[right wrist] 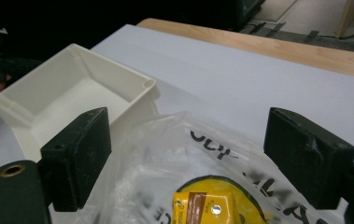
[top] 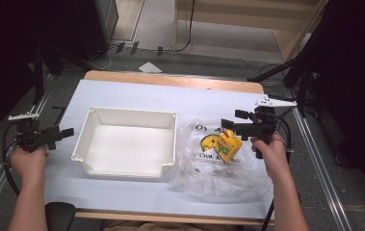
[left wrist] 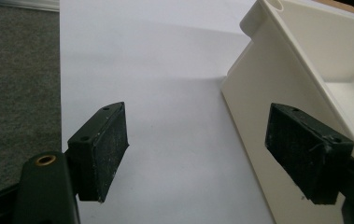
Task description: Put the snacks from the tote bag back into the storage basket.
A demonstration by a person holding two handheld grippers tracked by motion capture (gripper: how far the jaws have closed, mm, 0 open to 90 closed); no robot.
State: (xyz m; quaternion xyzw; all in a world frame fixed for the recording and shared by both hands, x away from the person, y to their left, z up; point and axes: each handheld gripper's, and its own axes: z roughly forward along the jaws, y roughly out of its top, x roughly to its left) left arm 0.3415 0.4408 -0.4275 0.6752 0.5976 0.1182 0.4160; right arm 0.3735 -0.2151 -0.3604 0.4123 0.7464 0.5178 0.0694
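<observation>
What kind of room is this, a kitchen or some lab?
Likely a lab or recording studio: a white-covered wooden table ringed by dark stands, floor cables, and a person's hand-held black right gripper over a clear plastic bag.

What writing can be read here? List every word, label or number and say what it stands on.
Clear plastic bag: large black print, seen upside down and creased; only loose letters that look like "O" and "NC" can be made out, no whole word.
Yellow box on the bag: green and brown label patches, too small and blurred to read.
White bin: no text visible.
</observation>
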